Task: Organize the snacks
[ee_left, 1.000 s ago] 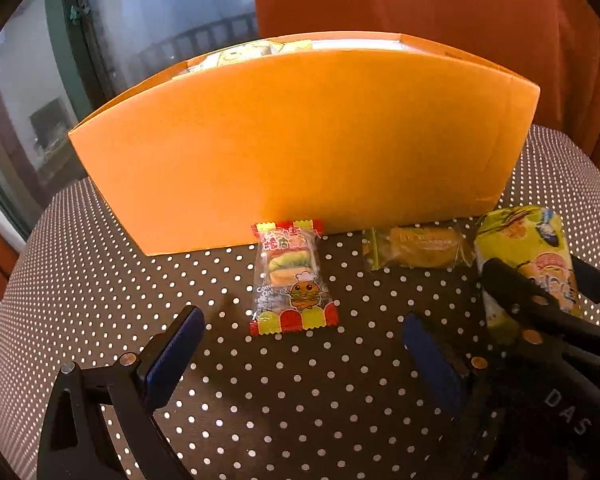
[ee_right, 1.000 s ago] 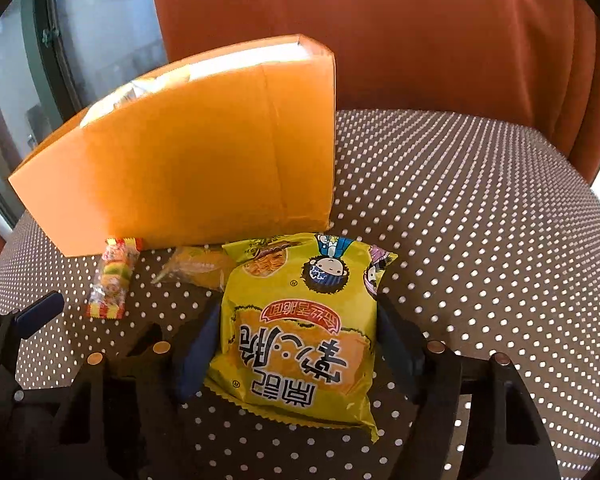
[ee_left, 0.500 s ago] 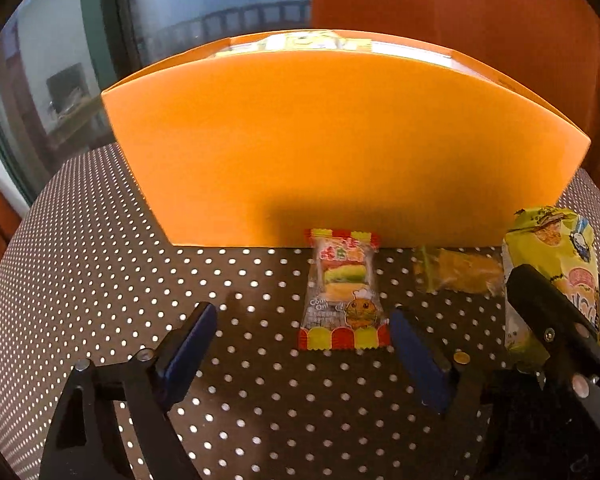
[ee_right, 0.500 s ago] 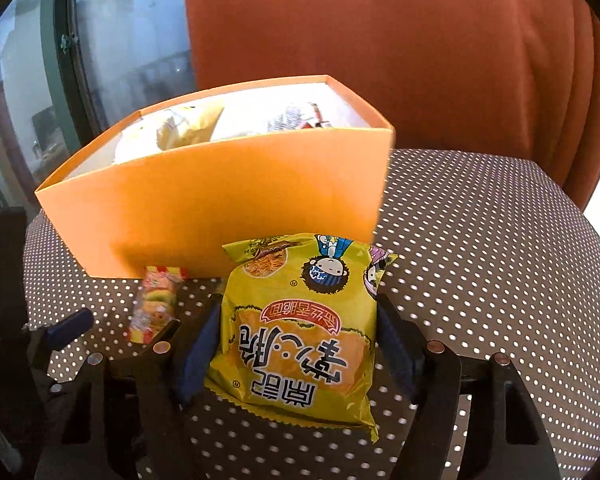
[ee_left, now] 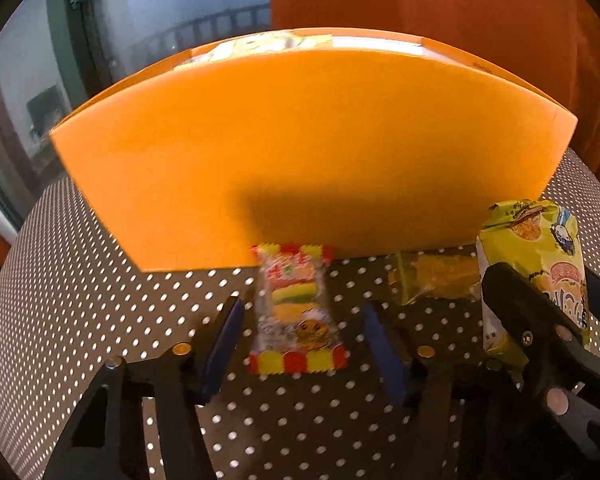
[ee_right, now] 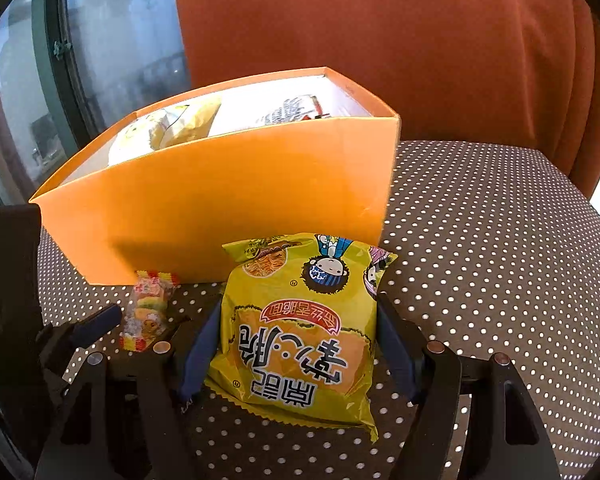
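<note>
Left gripper (ee_left: pixel 300 344) jaws closing around small clear burger-gummy packet (ee_left: pixel 296 312) on dotted brown table (ee_left: pixel 100 280), pads not yet touching, right gripper (ee_right: pixel 300 340) jaws clamped on yellow noodle-snack bag (ee_right: pixel 300 328), both before open orange cardboard box (ee_right: pixel 228 204).

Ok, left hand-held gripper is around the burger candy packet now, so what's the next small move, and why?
Probably let the left hand-held gripper finish closing on the burger candy packet, then lift it. Its jaws are closing with the packet between them, but gaps show beside the packet, which lies on the dotted cloth before the orange box.
</note>
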`<action>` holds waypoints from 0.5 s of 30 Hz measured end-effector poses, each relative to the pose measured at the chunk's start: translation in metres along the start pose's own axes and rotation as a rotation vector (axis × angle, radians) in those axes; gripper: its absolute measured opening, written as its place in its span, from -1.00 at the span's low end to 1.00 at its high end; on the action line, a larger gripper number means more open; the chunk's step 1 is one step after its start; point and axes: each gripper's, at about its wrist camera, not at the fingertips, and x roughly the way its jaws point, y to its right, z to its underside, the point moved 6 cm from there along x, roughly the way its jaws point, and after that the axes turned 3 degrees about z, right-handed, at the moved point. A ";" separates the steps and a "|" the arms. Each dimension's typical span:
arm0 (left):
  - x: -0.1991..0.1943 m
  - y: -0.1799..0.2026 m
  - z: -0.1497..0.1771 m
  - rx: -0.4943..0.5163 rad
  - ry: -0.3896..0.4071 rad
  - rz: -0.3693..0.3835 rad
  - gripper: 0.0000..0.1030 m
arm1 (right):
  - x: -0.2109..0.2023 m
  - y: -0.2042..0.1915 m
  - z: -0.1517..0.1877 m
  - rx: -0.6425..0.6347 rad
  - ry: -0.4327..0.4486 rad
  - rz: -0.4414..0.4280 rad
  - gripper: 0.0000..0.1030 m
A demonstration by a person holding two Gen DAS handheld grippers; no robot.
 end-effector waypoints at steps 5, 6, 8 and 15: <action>0.014 0.007 -0.007 -0.028 -0.005 -0.020 -0.19 | 0.004 0.009 0.000 0.030 -0.007 -0.006 0.44; 0.016 0.008 -0.008 -0.033 -0.005 -0.018 -0.19 | 0.004 0.009 0.000 0.040 -0.007 -0.014 0.44; 0.017 0.010 -0.007 -0.030 0.000 -0.018 -0.20 | 0.002 0.010 0.000 0.035 0.001 -0.012 0.44; -0.004 -0.005 0.019 -0.044 -0.001 -0.010 -0.23 | -0.002 0.007 0.003 0.030 0.016 -0.023 0.44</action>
